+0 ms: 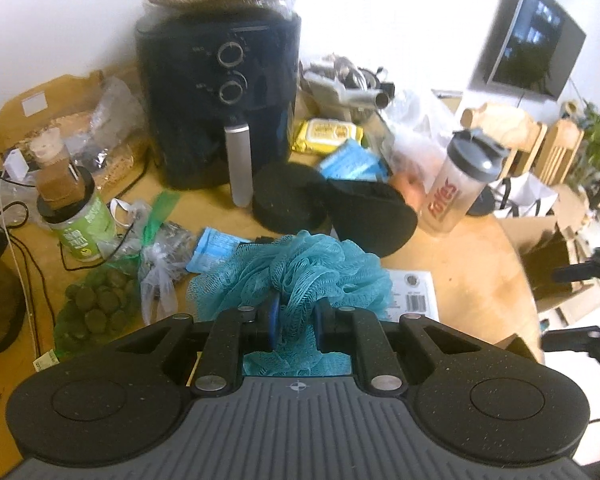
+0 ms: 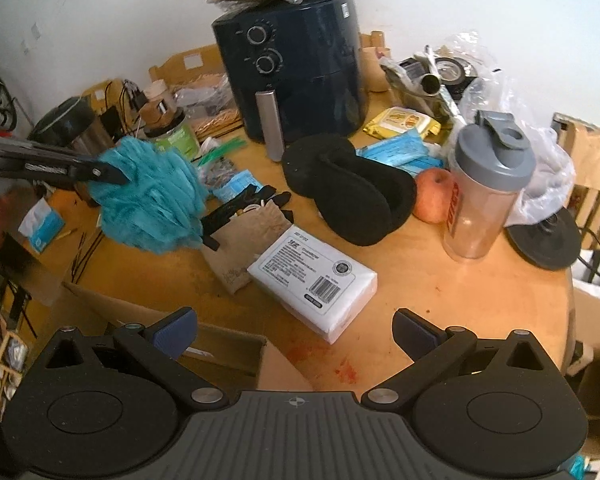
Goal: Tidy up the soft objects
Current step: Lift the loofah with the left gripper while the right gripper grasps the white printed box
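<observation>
A teal mesh bath pouf is held in my left gripper, whose blue pads are shut on its netting above the wooden table. The pouf also shows in the right wrist view at the left, held off the table by the left gripper. My right gripper is open and empty over the table's near edge. Black fuzzy earmuffs lie mid-table; they also show in the left wrist view. A white soft pack lies in front of my right gripper.
A dark air fryer stands at the back. A shaker bottle and an apple stand at the right. A green jar, a bag of green balls, cables and wrappers crowd the left. An open cardboard box sits below the near edge.
</observation>
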The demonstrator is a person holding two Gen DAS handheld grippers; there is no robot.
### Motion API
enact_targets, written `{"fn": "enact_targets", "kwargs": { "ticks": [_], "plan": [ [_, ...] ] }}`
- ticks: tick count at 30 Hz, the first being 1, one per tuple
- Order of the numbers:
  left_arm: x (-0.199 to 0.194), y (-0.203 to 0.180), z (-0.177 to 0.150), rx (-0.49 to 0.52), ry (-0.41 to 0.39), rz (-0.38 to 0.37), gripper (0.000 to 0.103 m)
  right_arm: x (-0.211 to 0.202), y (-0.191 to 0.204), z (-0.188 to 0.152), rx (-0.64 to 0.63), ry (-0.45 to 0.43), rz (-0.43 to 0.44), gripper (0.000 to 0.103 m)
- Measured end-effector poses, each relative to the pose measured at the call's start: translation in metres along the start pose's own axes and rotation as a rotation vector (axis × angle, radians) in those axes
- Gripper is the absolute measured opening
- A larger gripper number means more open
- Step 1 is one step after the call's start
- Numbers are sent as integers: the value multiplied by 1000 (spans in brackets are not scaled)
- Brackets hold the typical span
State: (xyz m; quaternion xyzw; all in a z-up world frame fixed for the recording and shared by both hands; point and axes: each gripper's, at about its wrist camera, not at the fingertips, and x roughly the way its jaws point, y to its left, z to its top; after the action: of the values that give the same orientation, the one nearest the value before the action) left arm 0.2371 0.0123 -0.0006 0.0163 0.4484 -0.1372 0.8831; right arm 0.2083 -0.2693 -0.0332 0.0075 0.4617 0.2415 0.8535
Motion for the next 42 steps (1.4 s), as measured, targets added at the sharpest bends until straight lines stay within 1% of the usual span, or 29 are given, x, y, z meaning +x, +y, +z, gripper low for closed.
{"fn": "enact_targets", "kwargs": {
  "ticks": [6, 15, 22, 28, 34, 39, 42],
  "plan": [
    [-21, 3, -6, -33, -38, 14, 16, 19, 0, 15, -70, 33, 15, 103],
    [-47, 11, -17, -93, -67, 40, 16, 57, 3, 35, -186, 95, 41, 103],
    [-67, 18, -27, -137, -82, 69, 16, 95, 7, 47, -294, 167, 56, 103],
    [-81, 24, -37, -173, -88, 93, 16, 130, 8, 51, -396, 236, 67, 103],
    [-91, 30, -47, -214, -91, 124, 16, 161, 16, 52, -529, 304, 76, 103],
    [-99, 33, -54, -244, -94, 141, 16, 188, 22, 52, -614, 364, 81, 103],
    [-104, 34, -58, -261, -99, 151, 16, 206, 25, 50, -665, 402, 64, 103]
  ]
}}
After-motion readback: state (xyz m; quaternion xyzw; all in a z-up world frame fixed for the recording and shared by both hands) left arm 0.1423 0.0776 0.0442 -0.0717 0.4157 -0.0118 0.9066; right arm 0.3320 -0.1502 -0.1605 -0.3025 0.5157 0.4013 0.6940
